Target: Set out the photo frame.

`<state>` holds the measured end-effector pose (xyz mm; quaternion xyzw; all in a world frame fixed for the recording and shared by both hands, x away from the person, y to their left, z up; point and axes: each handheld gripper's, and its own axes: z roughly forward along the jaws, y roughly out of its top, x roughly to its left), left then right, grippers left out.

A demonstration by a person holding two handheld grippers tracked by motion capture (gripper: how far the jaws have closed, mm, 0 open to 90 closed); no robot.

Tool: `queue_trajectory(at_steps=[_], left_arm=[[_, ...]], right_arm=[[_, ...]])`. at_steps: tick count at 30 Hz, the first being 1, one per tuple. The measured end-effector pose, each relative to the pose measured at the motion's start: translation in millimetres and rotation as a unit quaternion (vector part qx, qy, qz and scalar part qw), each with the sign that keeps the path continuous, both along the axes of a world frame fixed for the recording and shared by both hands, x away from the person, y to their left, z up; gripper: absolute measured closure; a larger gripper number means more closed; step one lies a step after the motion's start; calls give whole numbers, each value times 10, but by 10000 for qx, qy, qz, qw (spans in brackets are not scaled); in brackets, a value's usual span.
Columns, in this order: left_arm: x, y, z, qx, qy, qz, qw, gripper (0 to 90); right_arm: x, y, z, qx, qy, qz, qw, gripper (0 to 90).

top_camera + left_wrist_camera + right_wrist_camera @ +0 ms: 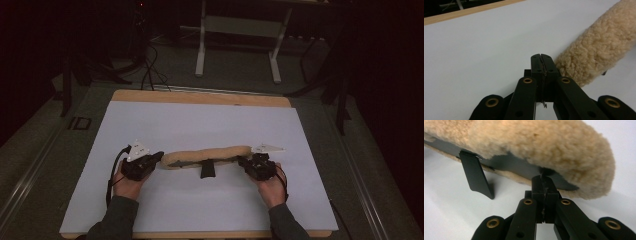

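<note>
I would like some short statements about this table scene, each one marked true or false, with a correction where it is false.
1. The fleece pad lies between the two grippers. True.
2. The left gripper has wide open jaws. False: its jaws are shut together, beside the end of the pad.
3. A black strap hangs down from the dark underside of the pad. True.
4. The right gripper rests far from the pad. False: its shut tips meet the pad's dark underside.
5. The white sheet covers most of the wooden table. True.

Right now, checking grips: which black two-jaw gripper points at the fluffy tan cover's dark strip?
The right gripper; the left gripper lies beside the tan fleece cover's end.
</note>
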<state>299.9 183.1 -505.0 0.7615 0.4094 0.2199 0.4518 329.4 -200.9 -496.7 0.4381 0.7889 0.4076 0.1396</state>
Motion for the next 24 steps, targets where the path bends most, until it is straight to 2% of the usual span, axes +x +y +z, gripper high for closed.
queue_trajectory(at_steps=[24], left_arm=[[-141,-29,8,24,51,-154,9999,899]], right_arm=[[75,271,86,-270,1,227,9994,899]])
